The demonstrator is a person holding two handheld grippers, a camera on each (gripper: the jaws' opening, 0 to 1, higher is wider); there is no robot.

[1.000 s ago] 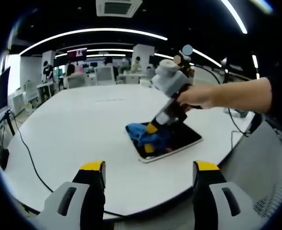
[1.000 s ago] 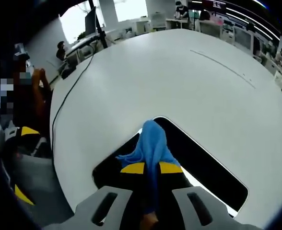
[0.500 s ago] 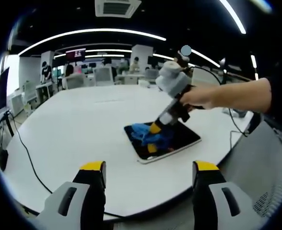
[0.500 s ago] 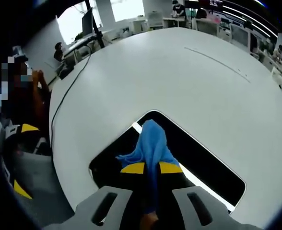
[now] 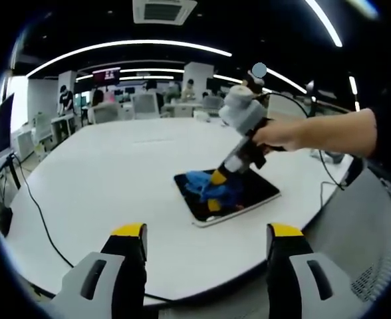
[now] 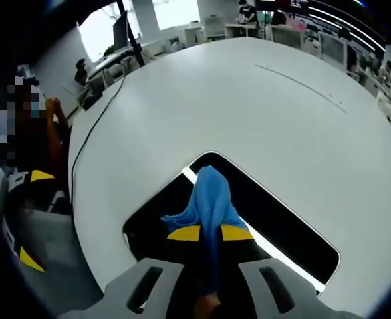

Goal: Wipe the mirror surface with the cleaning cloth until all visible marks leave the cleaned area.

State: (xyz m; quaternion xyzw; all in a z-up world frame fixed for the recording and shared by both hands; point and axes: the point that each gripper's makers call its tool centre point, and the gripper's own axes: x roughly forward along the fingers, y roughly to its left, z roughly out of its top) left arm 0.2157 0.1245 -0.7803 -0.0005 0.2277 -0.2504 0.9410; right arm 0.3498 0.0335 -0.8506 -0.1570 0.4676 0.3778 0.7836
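Blue cloth (image 6: 211, 199) in right gripper (image 6: 209, 233) (jaws closed) on mirror (image 6: 282, 216)

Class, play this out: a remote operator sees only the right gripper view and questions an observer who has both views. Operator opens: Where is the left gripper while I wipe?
Observer: The left gripper hangs off the white round table's near edge, jaws apart, holding nothing.
Operator: Who holds my tool?
Observer: A bare hand grips the right gripper, which slants down onto the blue cleaning cloth.
Operator: How does the cloth lie?
Observer: Bunched over the end of the dark rectangular mirror farther from that hand.
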